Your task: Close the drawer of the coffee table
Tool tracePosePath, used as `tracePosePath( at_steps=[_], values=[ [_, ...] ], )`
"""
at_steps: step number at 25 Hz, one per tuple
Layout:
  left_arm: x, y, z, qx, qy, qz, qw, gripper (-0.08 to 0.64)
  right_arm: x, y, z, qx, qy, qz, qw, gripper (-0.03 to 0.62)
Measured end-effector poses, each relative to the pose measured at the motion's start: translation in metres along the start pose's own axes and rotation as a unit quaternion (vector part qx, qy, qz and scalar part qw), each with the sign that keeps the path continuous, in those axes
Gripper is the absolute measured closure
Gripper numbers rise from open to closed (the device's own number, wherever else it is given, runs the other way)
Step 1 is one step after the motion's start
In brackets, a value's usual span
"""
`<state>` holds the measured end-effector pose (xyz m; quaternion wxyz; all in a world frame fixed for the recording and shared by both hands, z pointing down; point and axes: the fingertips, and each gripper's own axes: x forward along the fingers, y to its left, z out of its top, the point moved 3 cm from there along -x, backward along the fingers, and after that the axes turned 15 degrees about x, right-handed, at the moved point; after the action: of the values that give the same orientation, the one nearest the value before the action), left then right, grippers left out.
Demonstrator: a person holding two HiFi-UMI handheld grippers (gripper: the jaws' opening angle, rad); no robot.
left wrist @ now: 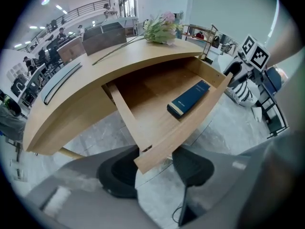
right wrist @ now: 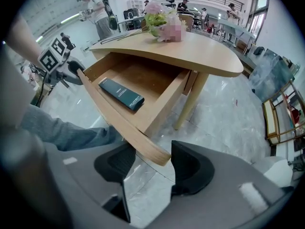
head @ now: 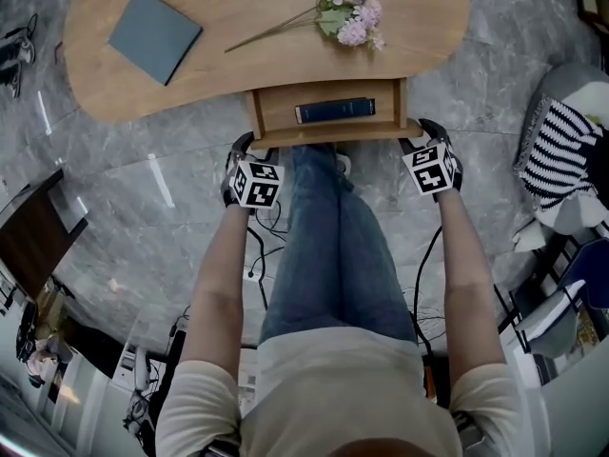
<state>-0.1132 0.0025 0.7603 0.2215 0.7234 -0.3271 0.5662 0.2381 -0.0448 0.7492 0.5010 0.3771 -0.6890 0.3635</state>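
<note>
Drawer (head: 328, 135) out, blue book (head: 335, 110) inside. Left gripper (left wrist: 155, 168) and right gripper (right wrist: 150, 163), jaws apart, around its front ends, maybe touching.

Item 1, my left gripper (head: 249, 150) (left wrist: 155, 168): points steeply down, marker cube (head: 257, 183) facing up, jaws standing apart. One corner of the drawer front (left wrist: 181, 132) sits between them, not clamped.

Item 2, my right gripper (head: 423, 133) (right wrist: 148, 163): same steep downward pose, its marker cube (head: 428, 168) up, jaws apart, the drawer front's other corner between them with a gap at one pad.

Item 3, my forearms, left (head: 214, 265) and right (head: 466, 265): bare, stretched forward, roughly parallel.

Item 4, my legs (head: 328, 246): in jeans, between the two arms.
</note>
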Motion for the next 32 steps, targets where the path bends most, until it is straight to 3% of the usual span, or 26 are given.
tracePosePath(
  at_steps=[21,32],
  values=[
    [0.01,0.047,0.039,-0.018,-0.028,0.012,0.9994,0.339,0.01,-0.023,0.06,-0.004,-0.015,-0.004,1.0,0.359],
    [0.016,0.074,0.054,-0.096,-0.045,0.026,0.994,0.331,0.014,-0.031,0.089,-0.004,-0.023,-0.005,1.0,0.359]
  ],
)
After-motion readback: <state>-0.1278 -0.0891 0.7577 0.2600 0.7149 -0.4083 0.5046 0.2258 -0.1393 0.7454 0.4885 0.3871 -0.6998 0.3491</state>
